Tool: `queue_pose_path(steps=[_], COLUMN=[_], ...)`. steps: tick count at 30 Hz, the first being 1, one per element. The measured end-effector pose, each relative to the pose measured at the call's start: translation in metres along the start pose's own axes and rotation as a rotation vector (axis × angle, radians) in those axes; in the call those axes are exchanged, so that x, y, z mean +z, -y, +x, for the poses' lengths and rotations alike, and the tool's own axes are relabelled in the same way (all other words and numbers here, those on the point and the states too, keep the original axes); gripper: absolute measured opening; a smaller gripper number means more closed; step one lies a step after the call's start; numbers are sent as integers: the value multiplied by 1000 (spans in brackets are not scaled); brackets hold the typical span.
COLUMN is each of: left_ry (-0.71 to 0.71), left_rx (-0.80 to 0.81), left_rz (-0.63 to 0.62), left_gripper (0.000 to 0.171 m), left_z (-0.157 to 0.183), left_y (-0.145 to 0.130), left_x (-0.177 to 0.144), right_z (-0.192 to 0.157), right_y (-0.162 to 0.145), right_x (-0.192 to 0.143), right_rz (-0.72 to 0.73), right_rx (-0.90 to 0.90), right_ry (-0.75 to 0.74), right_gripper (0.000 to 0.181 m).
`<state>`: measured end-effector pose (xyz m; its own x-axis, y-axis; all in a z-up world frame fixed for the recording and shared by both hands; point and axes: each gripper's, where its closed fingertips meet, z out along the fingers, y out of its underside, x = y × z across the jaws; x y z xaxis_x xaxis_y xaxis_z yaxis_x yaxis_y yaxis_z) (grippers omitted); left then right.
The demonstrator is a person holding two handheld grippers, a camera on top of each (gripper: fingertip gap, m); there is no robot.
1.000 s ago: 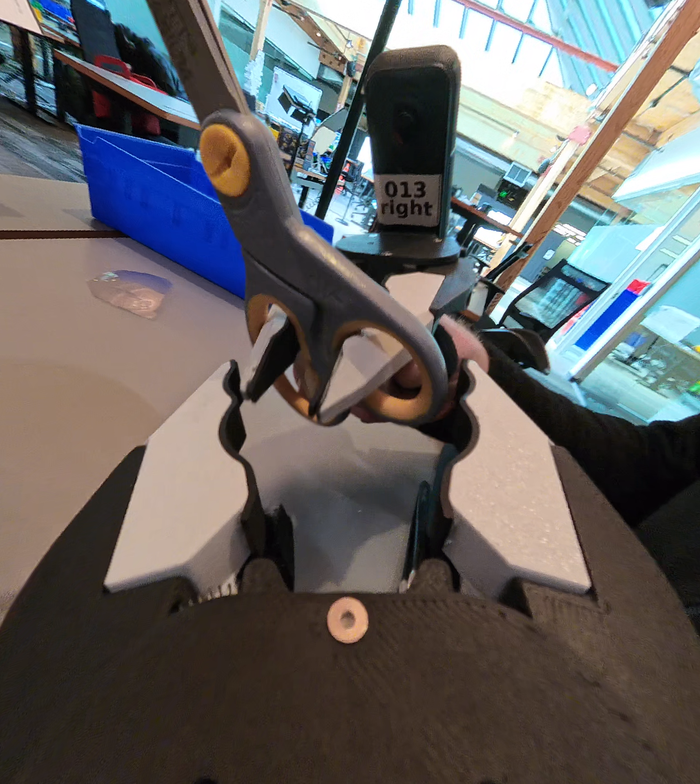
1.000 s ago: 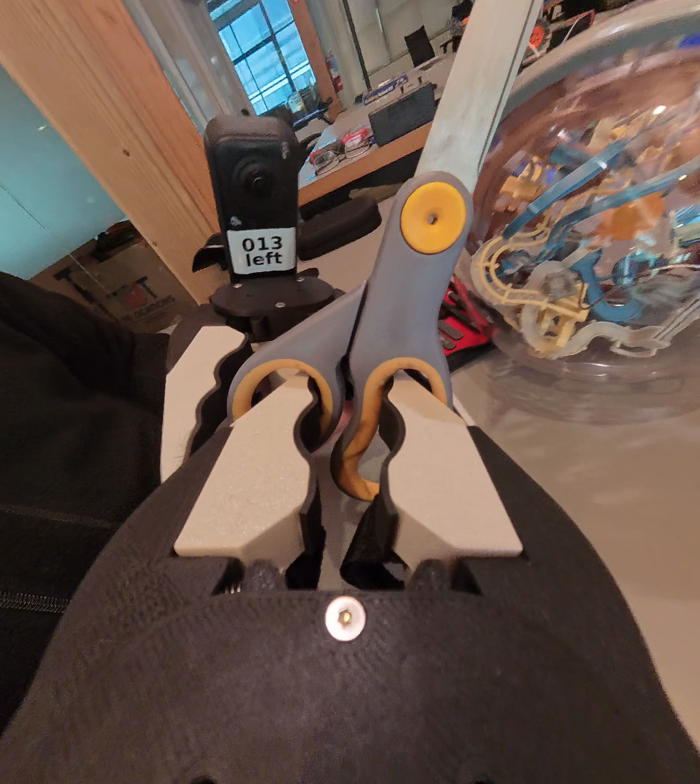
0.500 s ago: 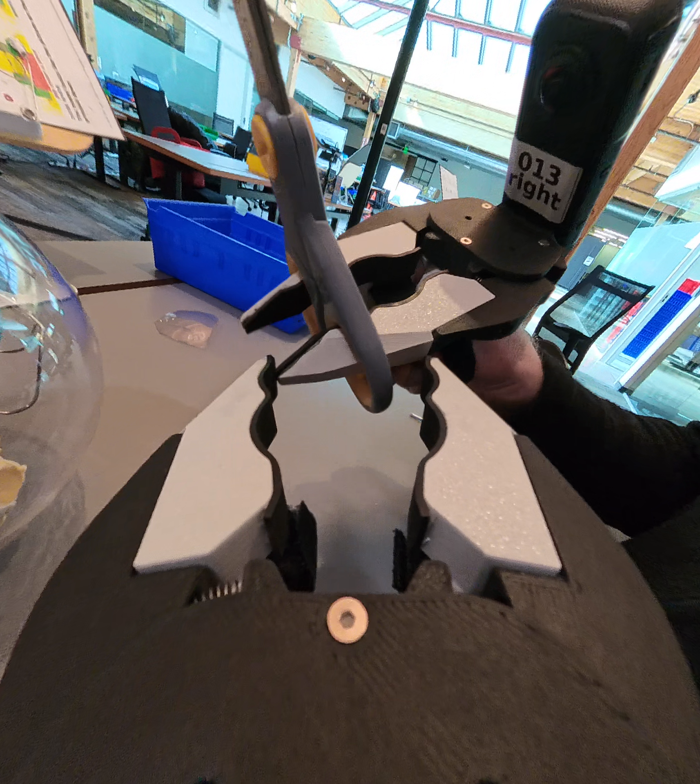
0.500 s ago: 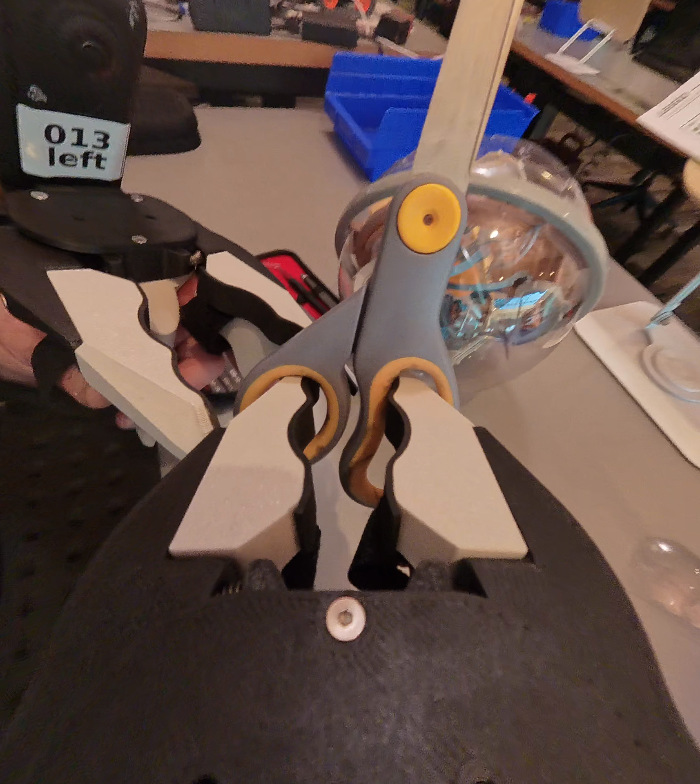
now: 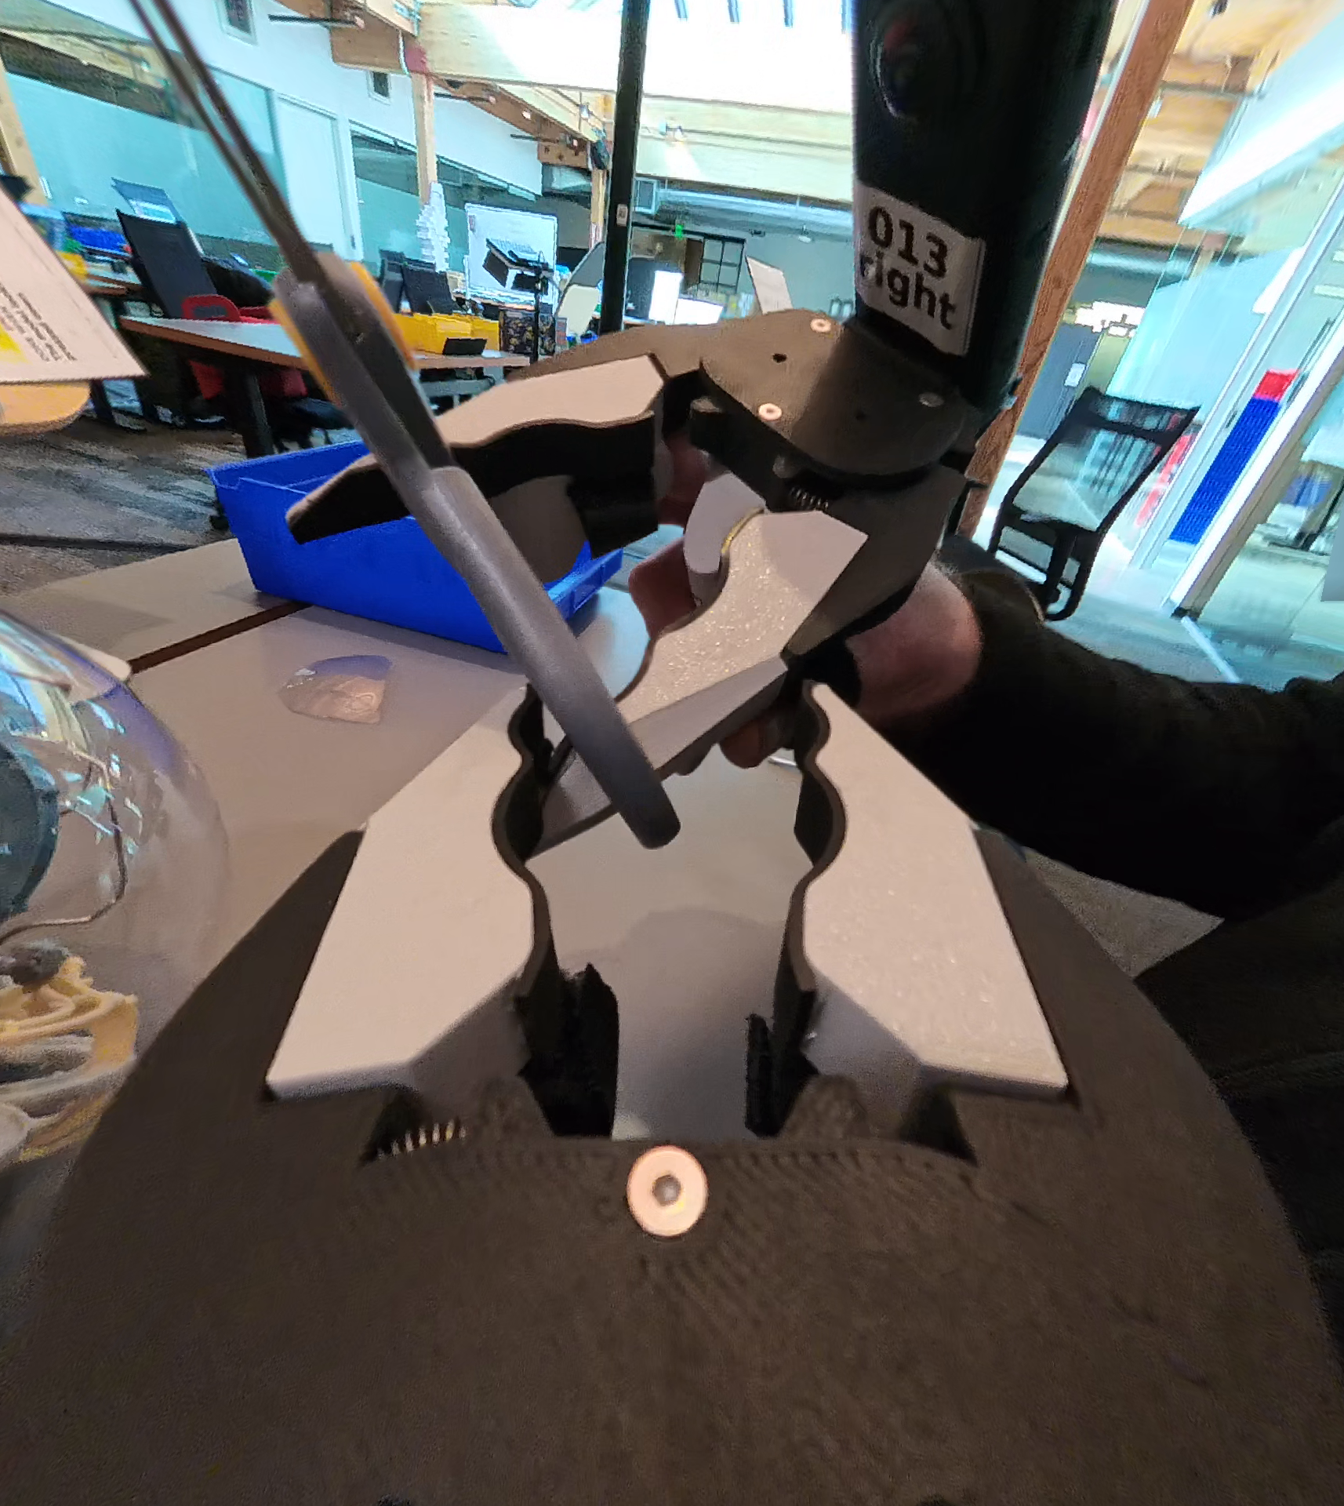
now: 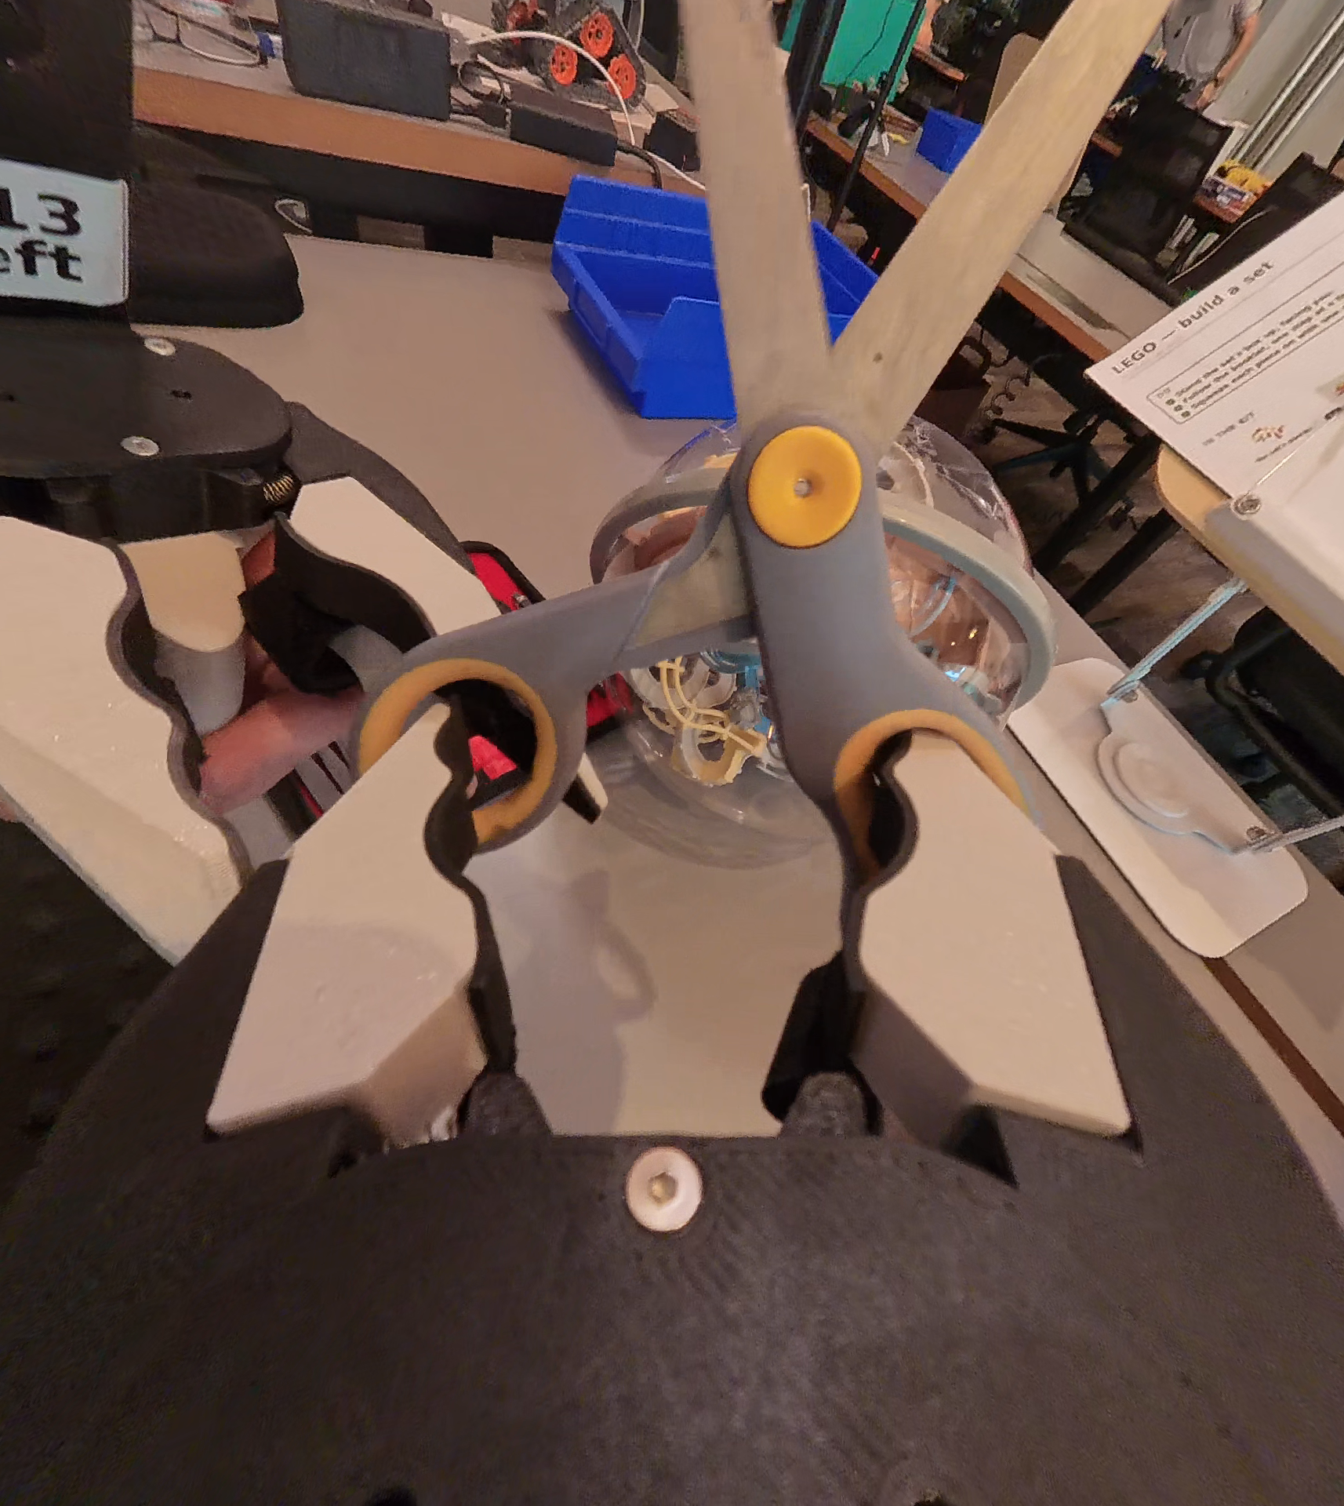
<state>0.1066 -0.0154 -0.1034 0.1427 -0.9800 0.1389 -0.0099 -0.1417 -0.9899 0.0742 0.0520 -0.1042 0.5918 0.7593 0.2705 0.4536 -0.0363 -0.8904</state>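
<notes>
Right tongs [image 6: 661, 823] spread apart, fingers inside scissors' [image 6: 775, 619] handle loops; left tongs [image 5: 665, 782] apart, empty. Blue bin [image 6: 652, 326], upper centre, contents unseen.

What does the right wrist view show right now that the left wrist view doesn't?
Only the right wrist view: the scissors seen face-on, blades spread in a V, the right gripper open with one finger through each yellow-lined handle loop, and a white stand base. Only the left wrist view: the left gripper open and empty, and a small clear wrapper on the table. Both: the scissors, the blue bin, the clear maze ball and the instruction sheet.
</notes>
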Motion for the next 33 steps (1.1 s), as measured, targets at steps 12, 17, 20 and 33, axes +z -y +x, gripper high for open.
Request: queue_pose_path(steps=[12,17,20,33], left_ry=[-45,-12,151,592], left_rx=[259,286,315,-66], left_rz=[-48,2,26,-387], left_gripper=[69,79,77,85], left_z=[22,13,-27,-242], left_y=[44,74,93,7], left_x=[4,-20,-53,-92], right_z=[-7,8,19,63], right_y=[48,73,81,56], right_x=[-24,-34,-37,-36], right_rz=[335,510,528,300], right_rx=[144,264,245,114], right_ry=[243,323,311,116], right_gripper=[75,73,68,64])
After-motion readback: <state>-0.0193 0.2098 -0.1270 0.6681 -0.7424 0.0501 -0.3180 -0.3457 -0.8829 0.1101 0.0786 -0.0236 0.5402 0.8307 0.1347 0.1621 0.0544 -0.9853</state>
